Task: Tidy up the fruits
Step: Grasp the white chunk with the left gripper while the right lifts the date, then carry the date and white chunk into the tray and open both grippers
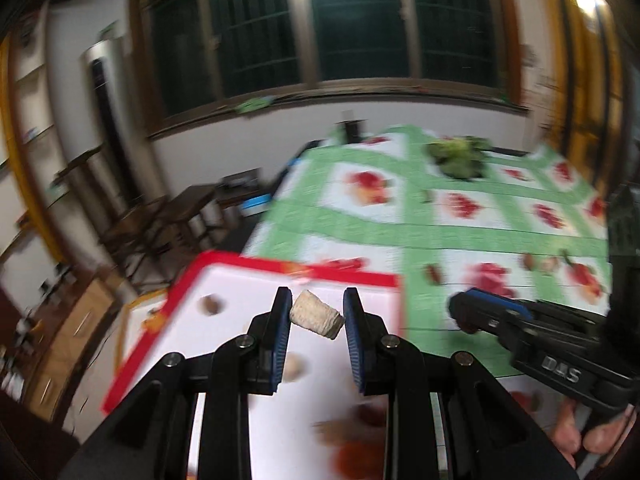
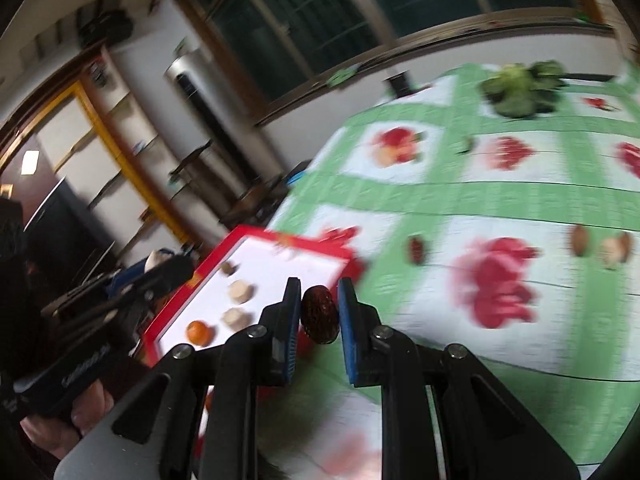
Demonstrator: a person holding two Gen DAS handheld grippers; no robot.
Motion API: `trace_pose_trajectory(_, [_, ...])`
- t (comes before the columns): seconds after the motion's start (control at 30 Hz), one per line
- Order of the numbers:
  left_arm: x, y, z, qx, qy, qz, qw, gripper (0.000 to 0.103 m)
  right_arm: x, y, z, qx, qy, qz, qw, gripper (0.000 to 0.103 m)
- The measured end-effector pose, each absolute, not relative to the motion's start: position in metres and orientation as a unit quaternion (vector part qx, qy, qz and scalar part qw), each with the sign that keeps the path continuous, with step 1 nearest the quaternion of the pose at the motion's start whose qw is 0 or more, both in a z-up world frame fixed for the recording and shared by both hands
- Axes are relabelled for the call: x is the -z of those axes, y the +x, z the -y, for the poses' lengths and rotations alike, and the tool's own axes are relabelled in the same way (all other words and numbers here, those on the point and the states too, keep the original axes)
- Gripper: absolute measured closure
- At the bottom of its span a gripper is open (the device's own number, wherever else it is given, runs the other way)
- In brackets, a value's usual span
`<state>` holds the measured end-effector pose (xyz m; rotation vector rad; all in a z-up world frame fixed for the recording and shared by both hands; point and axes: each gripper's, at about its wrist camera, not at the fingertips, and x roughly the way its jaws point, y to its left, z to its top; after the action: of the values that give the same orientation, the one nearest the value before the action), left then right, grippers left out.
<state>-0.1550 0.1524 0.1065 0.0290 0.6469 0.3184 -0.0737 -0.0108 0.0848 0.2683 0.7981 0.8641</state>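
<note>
left gripper point(image 1: 316, 312) squeezes a pale bumpy piece point(image 1: 317, 319) over the red-edged tray point(image 1: 256, 266) | right gripper point(image 2: 319, 312) squeezes a dark red fruit point(image 2: 319, 314)

Dark red fruit point(image 2: 318, 314) in right gripper point(image 2: 319, 294)

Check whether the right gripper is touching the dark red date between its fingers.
Touching. The right wrist view shows the right gripper closed on the dark red date, both blue pads pressed against its sides, holding it off the green tablecloth.
</note>
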Motion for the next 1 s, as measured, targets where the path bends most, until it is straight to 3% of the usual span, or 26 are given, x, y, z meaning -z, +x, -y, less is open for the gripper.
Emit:
trace_pose_trajectory(0.37, [-0.077,-0.162,-0.208,-0.235,0.003,-0.358,0.904,0.078,-0.062,-0.096,-0.085,-0.472,0.045,-0.422,0.773,0.082])
trace_pose_trajectory(0.87, [-0.057,-0.162,-0.206,-0.25,0.021,-0.398,0.882,0.077,-0.041,-0.107,-0.107,-0.487,-0.004,-0.454,0.746,0.082])
trace_pose_trajectory(1.0, [-0.058,-0.163,-0.204,-0.26,0.023,-0.4,0.878,0.068,-0.041,-0.105,-0.106,-0.491,0.005,-0.464,0.737,0.078])
